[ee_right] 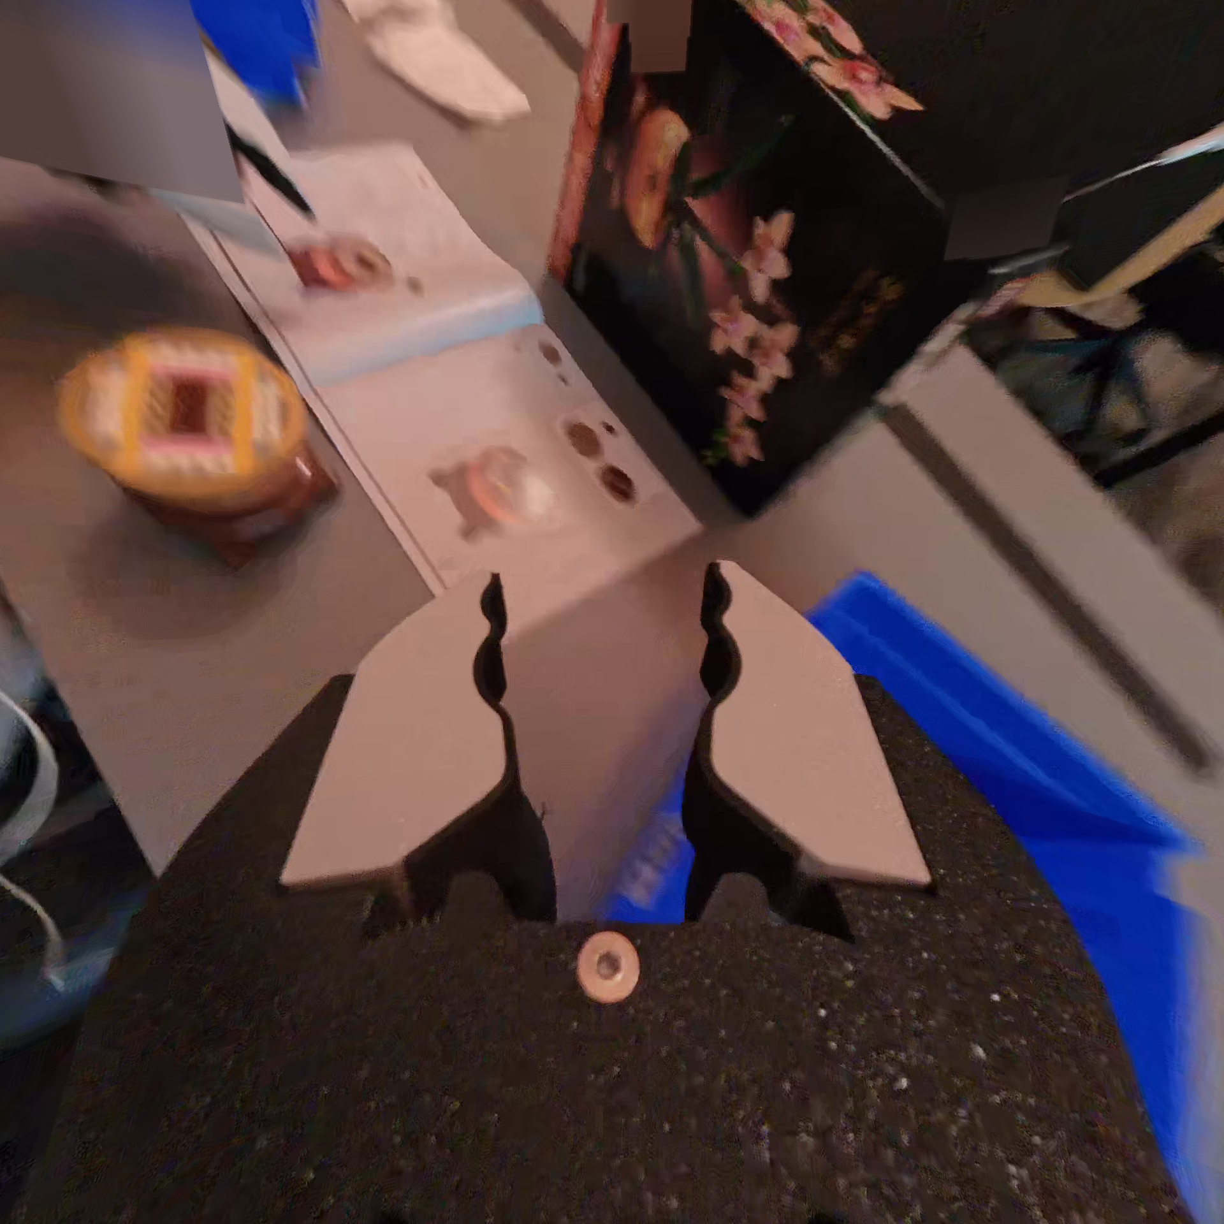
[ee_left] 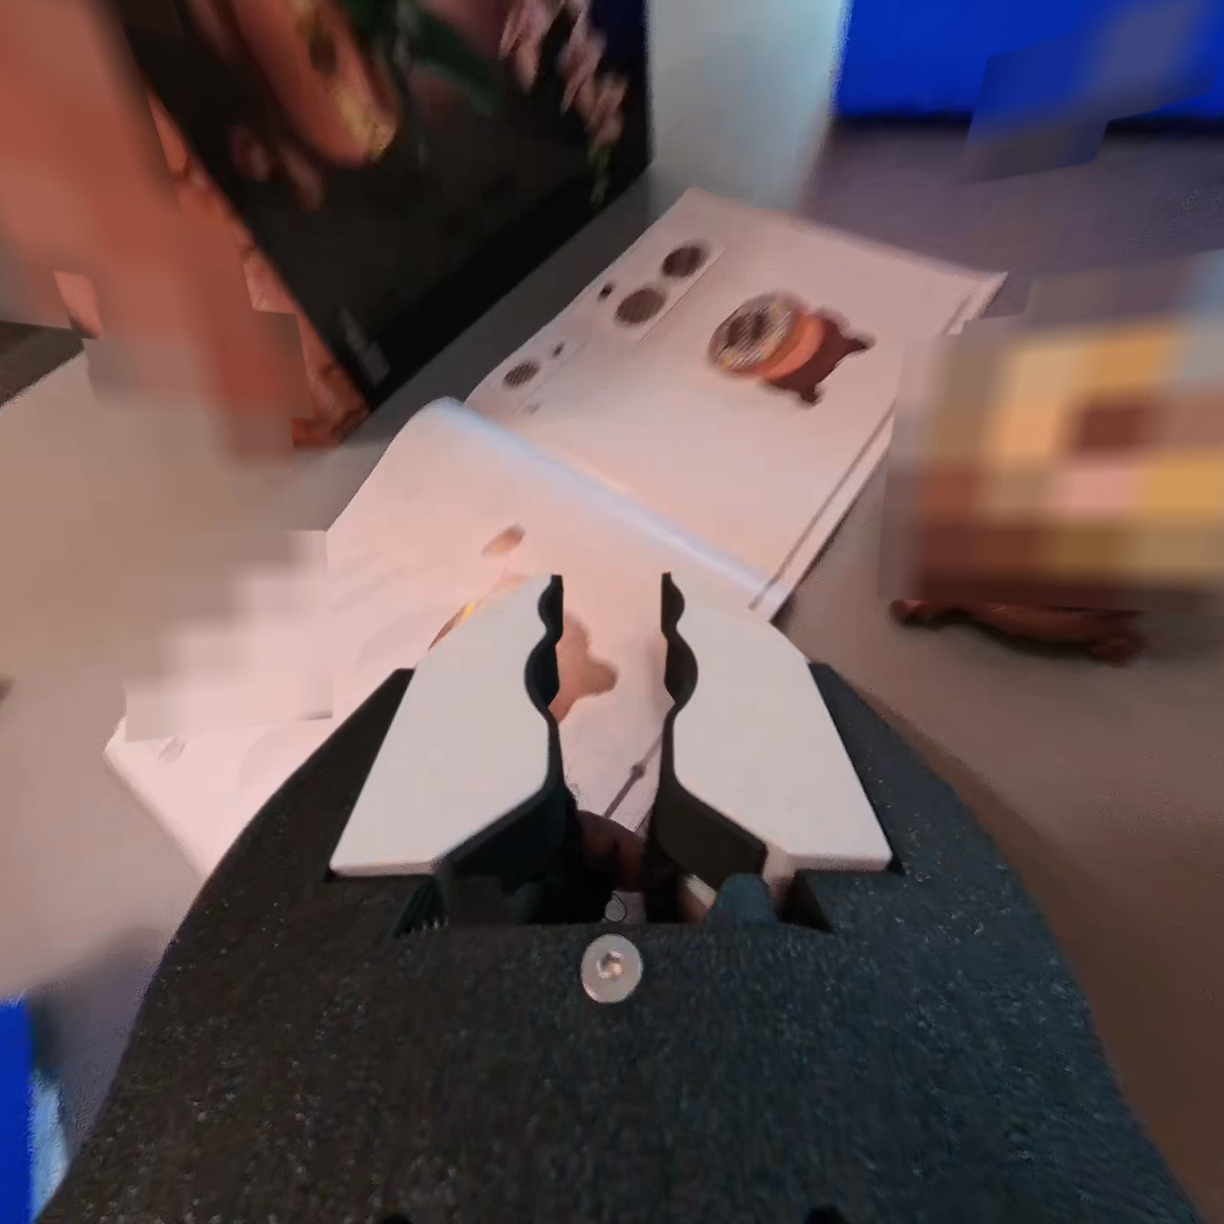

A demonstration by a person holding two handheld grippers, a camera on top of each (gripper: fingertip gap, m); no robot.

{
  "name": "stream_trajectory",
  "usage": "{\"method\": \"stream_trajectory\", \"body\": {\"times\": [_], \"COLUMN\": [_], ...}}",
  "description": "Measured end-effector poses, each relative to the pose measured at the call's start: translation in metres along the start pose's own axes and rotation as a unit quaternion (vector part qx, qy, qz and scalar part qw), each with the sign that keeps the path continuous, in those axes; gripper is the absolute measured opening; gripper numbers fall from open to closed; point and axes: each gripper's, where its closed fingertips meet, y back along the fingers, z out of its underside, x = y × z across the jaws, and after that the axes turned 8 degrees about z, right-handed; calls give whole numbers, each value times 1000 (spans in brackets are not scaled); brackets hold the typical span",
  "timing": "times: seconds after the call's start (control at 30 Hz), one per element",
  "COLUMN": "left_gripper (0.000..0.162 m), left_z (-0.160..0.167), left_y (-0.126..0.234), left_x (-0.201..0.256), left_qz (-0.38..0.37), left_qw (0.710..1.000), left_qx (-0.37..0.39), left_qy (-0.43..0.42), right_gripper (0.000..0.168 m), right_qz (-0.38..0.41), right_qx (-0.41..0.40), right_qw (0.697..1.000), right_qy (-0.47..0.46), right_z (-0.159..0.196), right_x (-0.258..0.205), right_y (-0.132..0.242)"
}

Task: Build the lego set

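Both grippers hang over the grey table [ee_right: 199,662], jaws parted and holding nothing: the left gripper [ee_left: 611,583] above the open booklet [ee_left: 662,463], the right gripper [ee_right: 599,576] (jaws wider) near its corner. The half-built pot [ee_right: 182,424] sits left of the booklet, box [ee_right: 742,265] behind

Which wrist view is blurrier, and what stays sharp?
Left wrist view: heavy motion smear on the booklet and box; the left gripper is crisp. Right wrist view: milder smear, the lego pot is soft, the right gripper sharp.
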Motion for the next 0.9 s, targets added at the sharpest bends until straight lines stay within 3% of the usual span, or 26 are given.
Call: {"method": "stream_trajectory", "body": {"times": [0.1, 0.2, 0.3, 0.47, 0.57, 0.83, 0.9], "left_gripper": [29, 31, 31, 32, 32, 33, 33], "left_z": [-22, -29, -30, -32, -31, -19, -18], "left_y": [-2, -5, -9, -10, -10, -13, -11], "left_x": [11, 6, 0, -2, -5, -24, -26], "left_qz": [22, 12, -2, -28, -34, -41, -41], "left_qw": [998, 998, 999, 998, 998, 997, 997], "left_qx": [49, 51, 38, 23, 22, 3, 6], "left_qy": [-18, -27, -35, -46, -47, -60, -62], "right_gripper": [42, 44, 50, 53, 59, 71, 59], "right_qz": [31, -39, -67, -45, -36, -8, -30], "right_qx": [-96, -168, -217, -311, -356, -420, -404], "right_qw": [985, 968, 963, 949, 933, 898, 899], "right_qy": [141, 180, 142, -8, -39, -133, -167], "right_z": [30, 69, 103, 155, 180, 194, 191], "right_x": [64, 105, 130, 132, 126, 131, 124], "right_y": [31, 30, -9, -72, -84, -84, -90]}}
